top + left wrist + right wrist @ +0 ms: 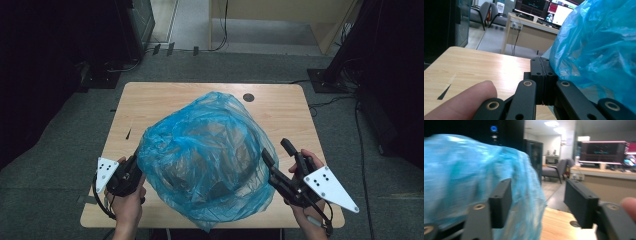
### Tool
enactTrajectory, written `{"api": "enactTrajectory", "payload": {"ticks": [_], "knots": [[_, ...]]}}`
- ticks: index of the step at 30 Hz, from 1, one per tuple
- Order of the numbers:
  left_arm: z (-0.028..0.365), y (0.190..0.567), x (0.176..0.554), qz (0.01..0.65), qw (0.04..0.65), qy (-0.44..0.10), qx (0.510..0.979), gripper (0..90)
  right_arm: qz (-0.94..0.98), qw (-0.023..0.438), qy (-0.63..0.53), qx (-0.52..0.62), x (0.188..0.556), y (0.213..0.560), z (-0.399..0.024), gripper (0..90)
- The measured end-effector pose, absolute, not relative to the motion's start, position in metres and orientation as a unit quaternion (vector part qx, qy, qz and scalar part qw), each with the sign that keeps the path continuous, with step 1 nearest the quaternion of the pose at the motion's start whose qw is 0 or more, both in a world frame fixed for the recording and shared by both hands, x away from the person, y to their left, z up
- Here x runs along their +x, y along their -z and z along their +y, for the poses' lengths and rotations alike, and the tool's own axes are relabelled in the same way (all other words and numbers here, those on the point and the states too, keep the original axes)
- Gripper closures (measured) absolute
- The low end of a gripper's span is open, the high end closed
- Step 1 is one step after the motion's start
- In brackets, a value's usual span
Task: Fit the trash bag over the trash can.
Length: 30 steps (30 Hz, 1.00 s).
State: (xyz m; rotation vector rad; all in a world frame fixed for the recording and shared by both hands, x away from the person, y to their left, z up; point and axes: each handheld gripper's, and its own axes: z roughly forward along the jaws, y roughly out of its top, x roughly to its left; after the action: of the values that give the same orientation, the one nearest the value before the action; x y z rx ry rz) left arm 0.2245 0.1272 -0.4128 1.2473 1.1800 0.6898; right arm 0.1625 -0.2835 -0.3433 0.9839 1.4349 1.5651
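Note:
A puffed-up, see-through blue plastic bag (210, 155) covers the middle of the wooden table (150, 100). At its left edge sits my left gripper (136, 157), jaws pressed flat together. In the left gripper view the film (594, 50) runs down against the right side of the shut gripper (541, 62) and seems pinched in the seam. My right gripper (275, 148) stands open at the bag's right edge. In the right gripper view, the bag (461, 170) drapes over the left jaw and hangs into the gap of the gripper (537, 186).
A round cable hole (248, 97) lies near the table's far edge, just behind the bag. A dark wedge-shaped mark (128, 134) is on the left part of the tabletop. Grey floor surrounds the table, with dark equipment and cables (345, 80) at the back right.

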Motion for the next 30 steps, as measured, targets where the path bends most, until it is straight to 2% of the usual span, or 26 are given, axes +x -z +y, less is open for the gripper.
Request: {"api": "enactTrajectory", "payload": {"ticks": [4, 5, 7, 8, 11, 21, 30], "knots": [[0.125, 0.407, 0.230, 0.507, 0.606, -0.300, 0.534, 90.0, 0.564, 0.379, -0.611, 0.406, 0.176, 0.346, -0.281, 62.6], [0.122, 0.404, 0.235, 0.506, 0.609, -0.300, 0.532, 90.0, 0.565, 0.376, -0.610, 0.409, 0.179, 0.347, -0.280, 69.4], [0.122, 0.404, 0.235, 0.506, 0.609, -0.300, 0.532, 90.0, 0.569, 0.388, -0.593, 0.417, 0.185, 0.349, -0.276, 69.4], [0.121, 0.404, 0.238, 0.505, 0.611, -0.301, 0.531, 90.0, 0.569, 0.388, -0.593, 0.417, 0.185, 0.349, -0.276, 79.8], [0.118, 0.404, 0.247, 0.511, 0.610, -0.297, 0.528, 90.0, 0.572, 0.392, -0.579, 0.429, 0.194, 0.353, -0.272, 88.8], [0.115, 0.432, 0.266, 0.552, 0.579, -0.274, 0.534, 90.0, 0.576, 0.397, -0.546, 0.461, 0.220, 0.388, -0.254, 90.0], [0.114, 0.429, 0.252, 0.518, 0.602, -0.288, 0.535, 90.0, 0.585, 0.395, -0.475, 0.526, 0.236, 0.438, -0.272, 90.0]]}}
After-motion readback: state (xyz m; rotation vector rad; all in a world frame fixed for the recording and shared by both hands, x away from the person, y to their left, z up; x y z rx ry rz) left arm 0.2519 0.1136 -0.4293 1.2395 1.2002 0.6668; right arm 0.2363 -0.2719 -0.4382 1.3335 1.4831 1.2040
